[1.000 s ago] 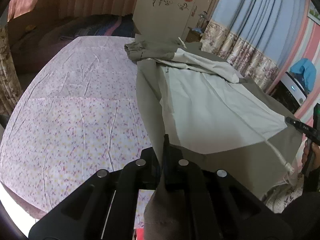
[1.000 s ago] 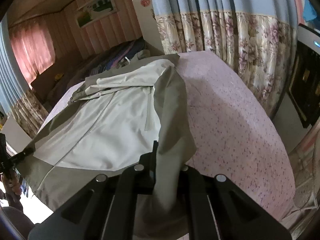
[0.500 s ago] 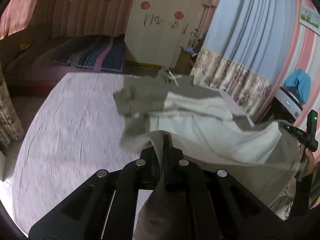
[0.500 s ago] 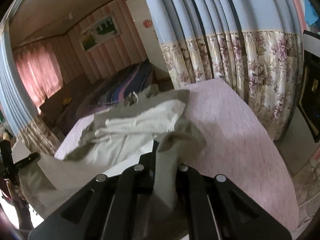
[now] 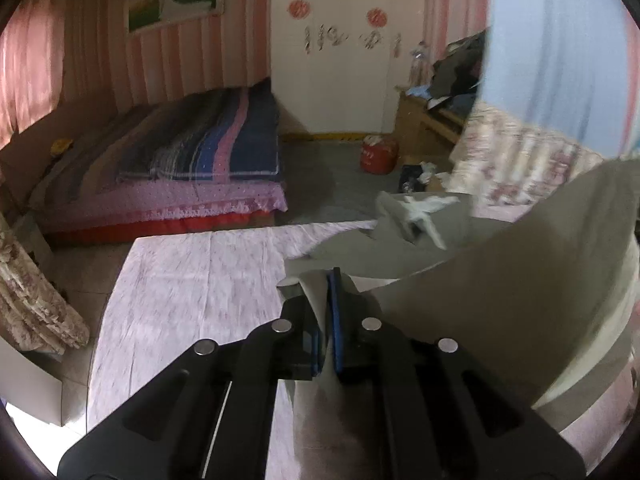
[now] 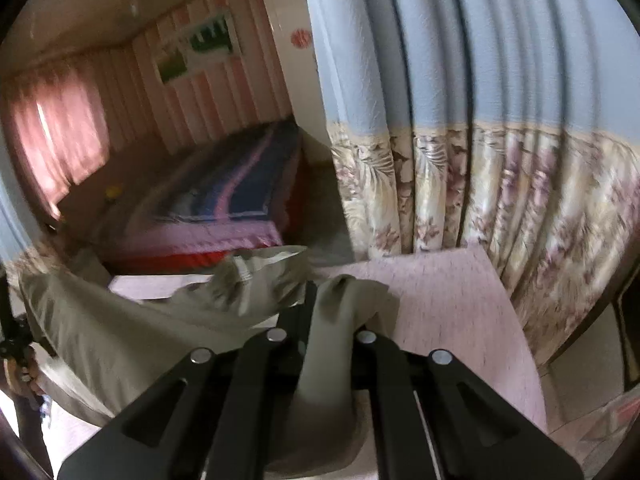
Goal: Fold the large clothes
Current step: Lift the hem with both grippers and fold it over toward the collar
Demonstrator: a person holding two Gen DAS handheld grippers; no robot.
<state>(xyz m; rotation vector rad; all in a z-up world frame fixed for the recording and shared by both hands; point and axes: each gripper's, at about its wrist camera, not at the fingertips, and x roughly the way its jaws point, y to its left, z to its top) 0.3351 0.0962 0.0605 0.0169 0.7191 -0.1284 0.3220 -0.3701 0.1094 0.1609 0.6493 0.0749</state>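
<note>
- The left gripper [image 5: 326, 292] has its jaws pinched tight on a fold of the grey jacket [image 5: 500, 320]; the cloth runs up between the blue-edged pads and billows away to the right.
- The right gripper [image 6: 332, 300] is likewise clamped on another edge of the jacket [image 6: 120, 328], with a thick bunch of fabric squeezed between its jaws.
- The jacket hangs lifted between the two grippers, its far end still resting crumpled on the table [image 5: 180, 280], which is covered with a pink flowered cloth.
- A pale lining and a white cord end [image 5: 424, 208] show at the jacket's far end.
- In the right wrist view the table [image 6: 448, 292] stands close to the blue curtain [image 6: 460, 60] with its flowered lower band.
- Beyond the table lies a low bed [image 5: 192, 164] with a striped blue and pink blanket.
- A white wardrobe [image 5: 336, 60] carries two round red stickers and some small decals; no writing on them can be read.
- A red bag [image 5: 378, 156] on the floor bears a pale mark, too blurred to read.
- A framed picture [image 5: 176, 0] hangs on the striped wall.
</note>
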